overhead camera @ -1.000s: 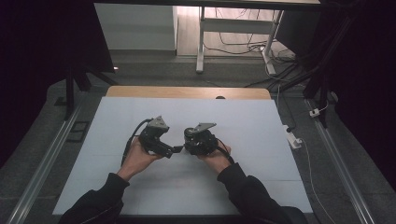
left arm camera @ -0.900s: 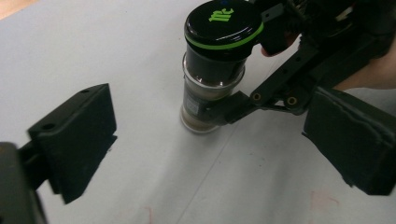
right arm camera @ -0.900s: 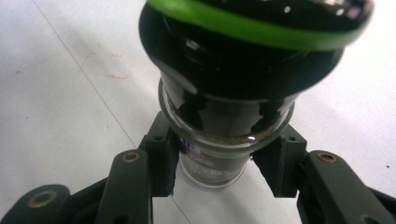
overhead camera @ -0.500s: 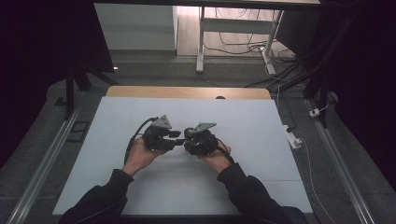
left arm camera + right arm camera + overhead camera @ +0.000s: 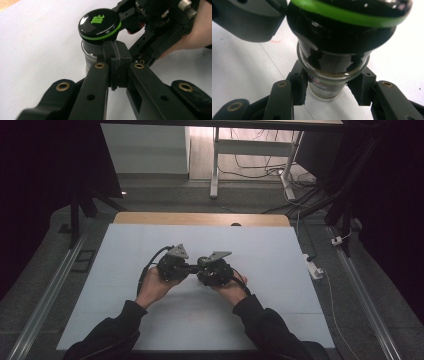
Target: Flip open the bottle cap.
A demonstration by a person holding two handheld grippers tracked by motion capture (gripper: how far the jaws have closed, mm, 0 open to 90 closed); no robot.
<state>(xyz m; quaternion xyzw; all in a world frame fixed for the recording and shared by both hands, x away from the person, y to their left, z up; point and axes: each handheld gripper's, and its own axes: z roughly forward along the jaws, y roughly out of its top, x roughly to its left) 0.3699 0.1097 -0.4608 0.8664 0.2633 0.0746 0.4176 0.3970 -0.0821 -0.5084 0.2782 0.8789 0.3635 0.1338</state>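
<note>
A small glass bottle [image 5: 325, 87] with a black cap ringed in green [image 5: 99, 22] stands upright between the two grippers at the middle of the white table [image 5: 280, 270]. My right gripper [image 5: 329, 93] is shut on the bottle's glass body just under the cap, one pad on each side. My left gripper [image 5: 117, 50] points at the bottle from the other side. Its jaws have just been closing, and the pads now meet with nothing between them, right in front of the bottle below the cap. In the high view the left gripper [image 5: 184, 267] and right gripper [image 5: 201, 268] sit tip to tip.
The table has a wooden strip [image 5: 200, 218] along its far edge. Metal rails [image 5: 45, 295] run down both sides. A power strip with a cable [image 5: 314, 268] lies off the right edge. A desk frame and loose cables [image 5: 250, 165] stand beyond the table.
My left hand has brought its gripper to the right until its tip meets the right gripper. The right hand has kept still.
</note>
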